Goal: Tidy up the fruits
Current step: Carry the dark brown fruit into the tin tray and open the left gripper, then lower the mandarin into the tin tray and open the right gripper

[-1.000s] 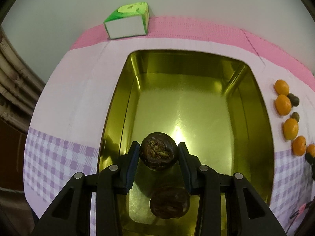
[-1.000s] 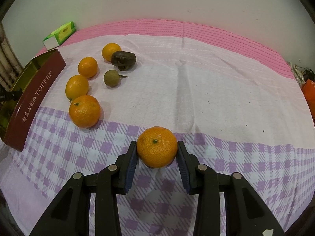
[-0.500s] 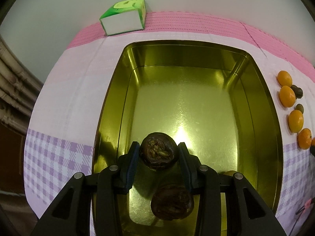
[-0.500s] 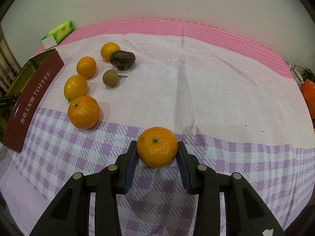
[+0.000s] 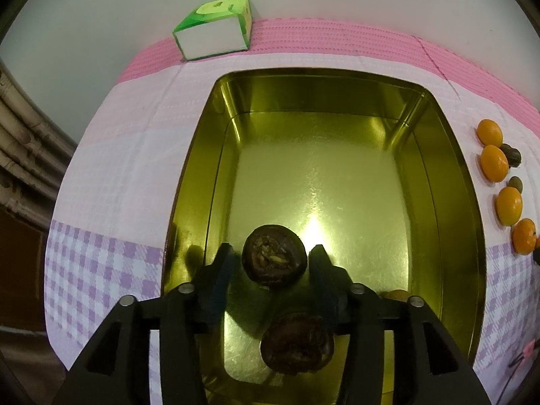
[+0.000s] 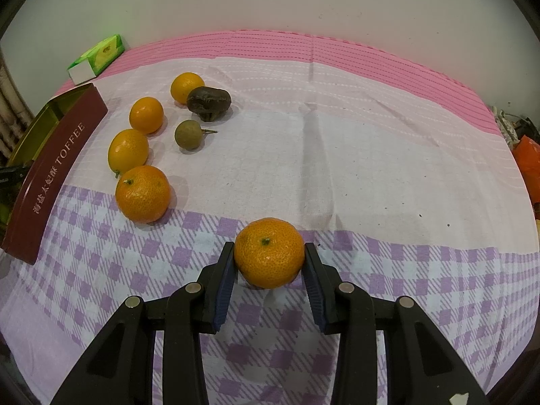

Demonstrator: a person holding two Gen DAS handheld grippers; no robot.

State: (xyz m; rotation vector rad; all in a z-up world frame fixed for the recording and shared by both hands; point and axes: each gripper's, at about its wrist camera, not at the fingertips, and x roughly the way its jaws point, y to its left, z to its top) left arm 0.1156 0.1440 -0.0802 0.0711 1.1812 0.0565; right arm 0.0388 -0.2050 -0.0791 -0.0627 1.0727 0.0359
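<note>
My left gripper (image 5: 272,263) hangs over the gold tin (image 5: 449,182). Its jaws stand slightly apart from a dark wrinkled fruit (image 5: 274,260) between them. A second dark fruit or its reflection (image 5: 297,344) lies below on the tin floor. My right gripper (image 6: 269,263) is shut on an orange mandarin (image 6: 269,253) just above the checked cloth. Several mandarins (image 6: 143,193) (image 6: 128,151) (image 6: 146,114), a dark fruit (image 6: 209,100) and a small green-brown fruit (image 6: 188,134) lie beside the tin's red wall (image 6: 57,172).
A green and white box (image 5: 216,32) stands at the back by the wall; it also shows in the right wrist view (image 6: 98,54). A pink and purple checked cloth (image 6: 337,155) covers the table. Orange items (image 6: 530,162) sit at the far right edge.
The left gripper's jaws have opened slightly off the dark fruit and it sits lower over the tin. The right gripper still holds the mandarin, nearly unmoved.
</note>
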